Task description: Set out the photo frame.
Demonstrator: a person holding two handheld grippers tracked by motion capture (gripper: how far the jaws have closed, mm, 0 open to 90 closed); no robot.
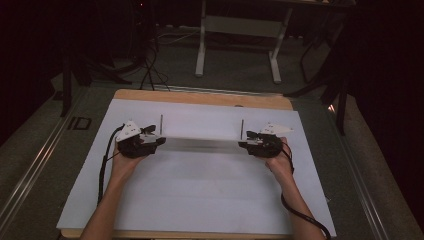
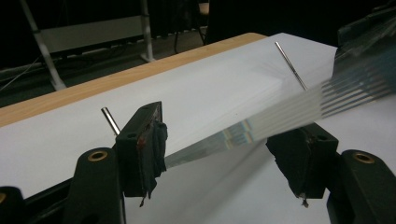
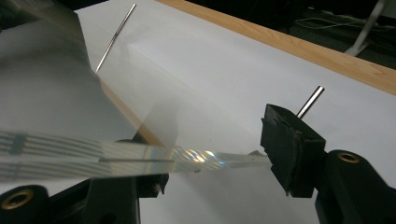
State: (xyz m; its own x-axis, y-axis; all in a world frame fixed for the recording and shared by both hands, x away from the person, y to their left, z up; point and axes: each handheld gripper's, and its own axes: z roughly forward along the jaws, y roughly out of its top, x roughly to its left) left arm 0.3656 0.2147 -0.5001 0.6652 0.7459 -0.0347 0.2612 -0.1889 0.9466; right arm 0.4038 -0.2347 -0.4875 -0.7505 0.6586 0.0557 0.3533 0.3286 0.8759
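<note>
A: What step is this?

B: Looks like lining up the clear sheet [image 1: 200, 144]. It sits on the white board [image 1: 200, 200], btw the two thin metal pins [image 1: 161, 123], w/ one claw at each end.

A: Claws holding it?

B: No. Left gripper [image 1: 150, 141] is let go, jaws wide apart. The sheet's end runs btw them and just reaches one pad, but nothing squeezes it. Right gripper [image 1: 250, 142] looks the same: jaws spread, and the sheet's tip is right at one pad.

A: Next move?

B: I think both claws need to close on the ends at the same time, softly. Then lift it level so it doesn't bend or bump a pin.

A: Anything hard to see?

B: Yes. The sheet is see-through, so its edges fade into the white. Can't tell if it lies flat or leans on the pins. In the gripper views it's blurry w/ rainbow stripes. The room behind is dark too.
</note>
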